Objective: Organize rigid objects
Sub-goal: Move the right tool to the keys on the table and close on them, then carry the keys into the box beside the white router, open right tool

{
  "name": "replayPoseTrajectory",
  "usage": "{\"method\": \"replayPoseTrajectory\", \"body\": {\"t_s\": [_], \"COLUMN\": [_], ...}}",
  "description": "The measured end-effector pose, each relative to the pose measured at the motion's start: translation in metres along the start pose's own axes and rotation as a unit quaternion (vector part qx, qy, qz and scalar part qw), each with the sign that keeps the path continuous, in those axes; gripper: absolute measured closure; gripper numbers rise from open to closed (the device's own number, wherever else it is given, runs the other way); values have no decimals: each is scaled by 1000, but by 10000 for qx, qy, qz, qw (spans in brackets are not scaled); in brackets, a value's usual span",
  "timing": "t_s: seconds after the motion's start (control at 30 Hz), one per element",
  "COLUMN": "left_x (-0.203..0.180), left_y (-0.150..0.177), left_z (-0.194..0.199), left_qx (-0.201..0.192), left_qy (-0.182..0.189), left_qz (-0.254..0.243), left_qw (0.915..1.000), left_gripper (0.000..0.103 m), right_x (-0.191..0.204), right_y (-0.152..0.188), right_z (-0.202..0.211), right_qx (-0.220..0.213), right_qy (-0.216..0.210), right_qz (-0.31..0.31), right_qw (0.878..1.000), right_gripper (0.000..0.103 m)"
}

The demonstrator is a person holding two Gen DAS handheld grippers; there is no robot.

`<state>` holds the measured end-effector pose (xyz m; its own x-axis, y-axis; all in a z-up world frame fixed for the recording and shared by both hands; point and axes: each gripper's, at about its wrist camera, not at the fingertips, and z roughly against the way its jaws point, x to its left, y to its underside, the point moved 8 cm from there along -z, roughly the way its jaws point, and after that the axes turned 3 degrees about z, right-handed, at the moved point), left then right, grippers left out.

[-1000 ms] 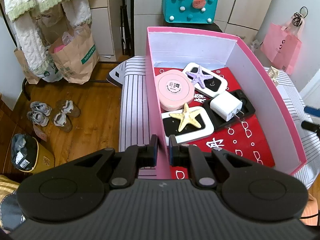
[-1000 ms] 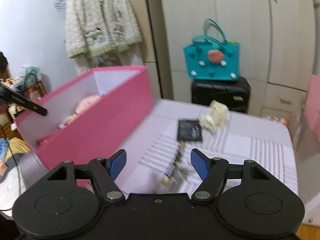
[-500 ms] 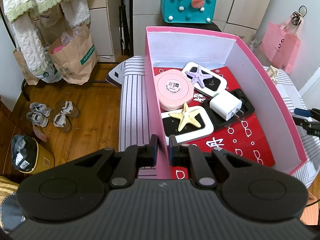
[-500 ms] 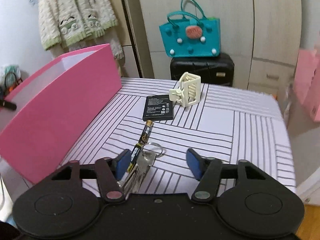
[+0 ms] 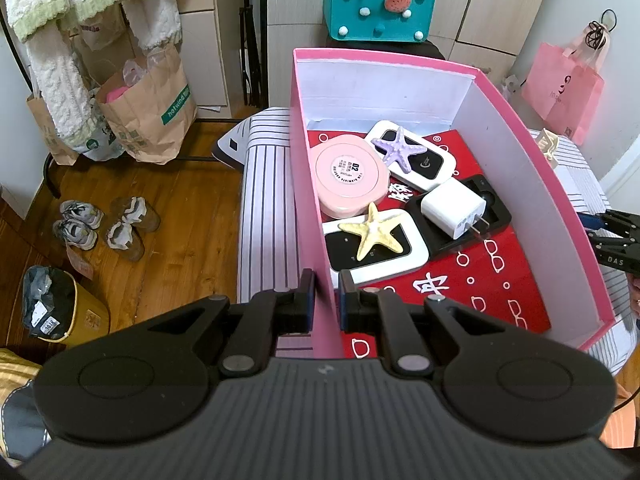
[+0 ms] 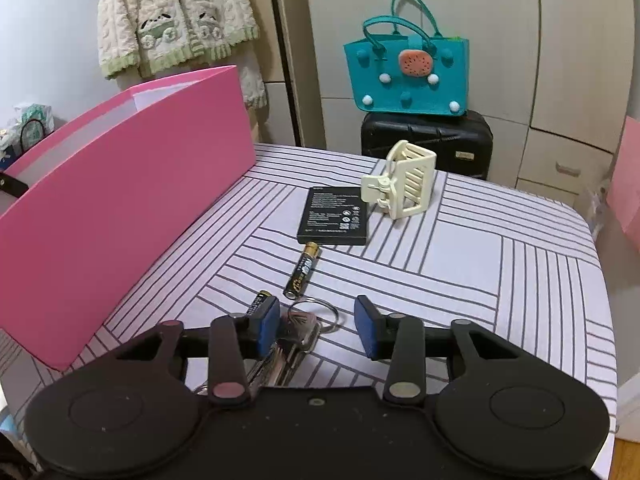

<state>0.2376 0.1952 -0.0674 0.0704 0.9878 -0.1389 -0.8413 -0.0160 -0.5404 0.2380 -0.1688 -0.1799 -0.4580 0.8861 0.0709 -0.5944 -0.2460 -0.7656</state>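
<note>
My left gripper (image 5: 326, 300) is shut on the near left wall of the pink box (image 5: 308, 200). Inside lie a pink round case (image 5: 352, 176), a purple starfish (image 5: 400, 152), a yellow starfish (image 5: 374, 232), a white charger plug (image 5: 454, 210) and flat white and black devices. My right gripper (image 6: 316, 326) hangs low over a bunch of keys (image 6: 298, 334) on the striped table, its jaws closing. The keys lie between the pads, against the left one, while the right pad stands apart. Beyond lie a black AA battery (image 6: 303, 270), a flat black battery (image 6: 334, 216) and a cream hair claw (image 6: 400, 182).
A second small battery (image 6: 258, 302) lies by my right gripper's left finger. The pink box (image 6: 120, 200) walls off the table's left side. A teal bag (image 6: 406, 76) sits on a black suitcase (image 6: 424, 140) behind the table. Paper bags (image 5: 148, 108) and shoes (image 5: 104, 224) are on the wooden floor.
My right gripper has come down and forward over the keys, and its jaws have narrowed around them. The left gripper and the pink box have not moved.
</note>
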Motion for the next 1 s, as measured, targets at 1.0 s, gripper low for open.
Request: {"method": "replayPoseTrajectory", "body": {"t_s": [1.0], "left_x": [-3], "left_y": [1], "left_z": [-2], "left_qx": [66], "left_qy": [-26], "left_qz": [-238], "left_qw": [9997], "left_gripper": [92], "right_x": [6], "right_y": [-48], "right_z": [56], "right_qx": [-606], "right_qy": [49], "right_qz": [-817], "right_qw": [9948], "right_gripper": [73]}}
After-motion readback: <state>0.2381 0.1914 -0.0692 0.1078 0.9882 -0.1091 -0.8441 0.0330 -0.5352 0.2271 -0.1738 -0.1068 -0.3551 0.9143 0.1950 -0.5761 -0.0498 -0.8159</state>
